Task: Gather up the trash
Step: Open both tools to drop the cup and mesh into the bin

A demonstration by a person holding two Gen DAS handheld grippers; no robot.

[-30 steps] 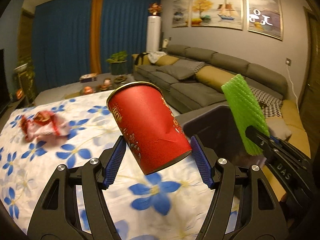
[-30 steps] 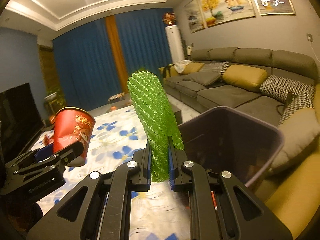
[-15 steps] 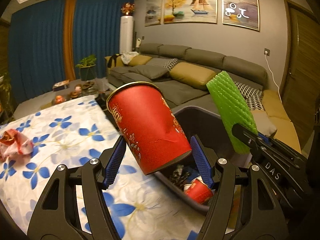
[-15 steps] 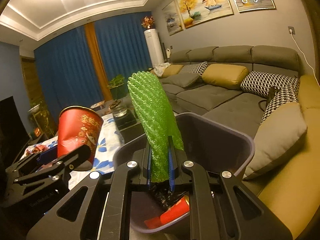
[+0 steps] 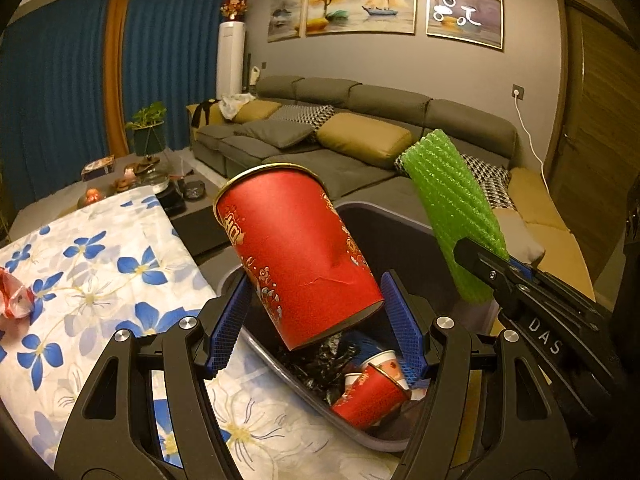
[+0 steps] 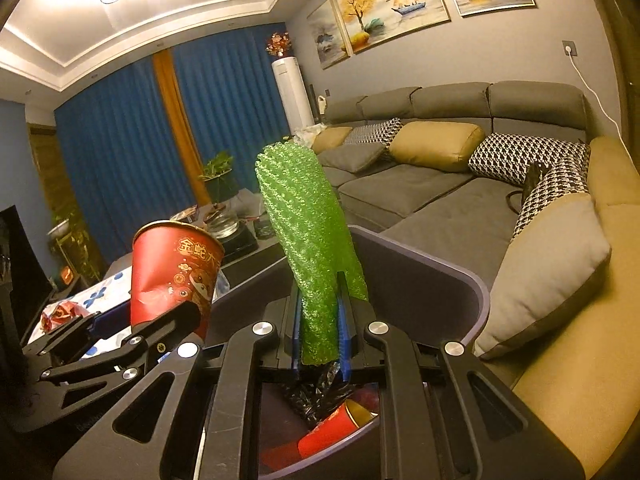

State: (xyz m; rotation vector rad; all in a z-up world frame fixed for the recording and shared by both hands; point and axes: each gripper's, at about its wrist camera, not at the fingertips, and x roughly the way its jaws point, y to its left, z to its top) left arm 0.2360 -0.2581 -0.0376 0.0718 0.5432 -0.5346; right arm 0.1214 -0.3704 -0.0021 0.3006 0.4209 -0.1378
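Left gripper (image 5: 316, 320) held a red cup (image 5: 298, 256) between its blue pads (image 5: 230, 324), jaws set wide, cup tilted with the rim up and to the left. The cup hung over the near-left edge of the dark bin (image 5: 376, 216). Right gripper (image 6: 320, 328) pinched a green foam net (image 6: 310, 232), jaws narrow, pads pressed on its lower end, the net standing upright and leaning a bit left. The net hung over the bin's inside.

Inside the bin lay another red cup (image 5: 372, 396) on its side and a crumpled black bag (image 5: 320, 364). The bin sat just right of a table with a blue-flower cloth (image 5: 100, 264). Red-white wrapper (image 5: 14, 292) lay on the cloth at far left, well apart from the bin. Grey sofa (image 5: 360, 120) with cushions stood behind.
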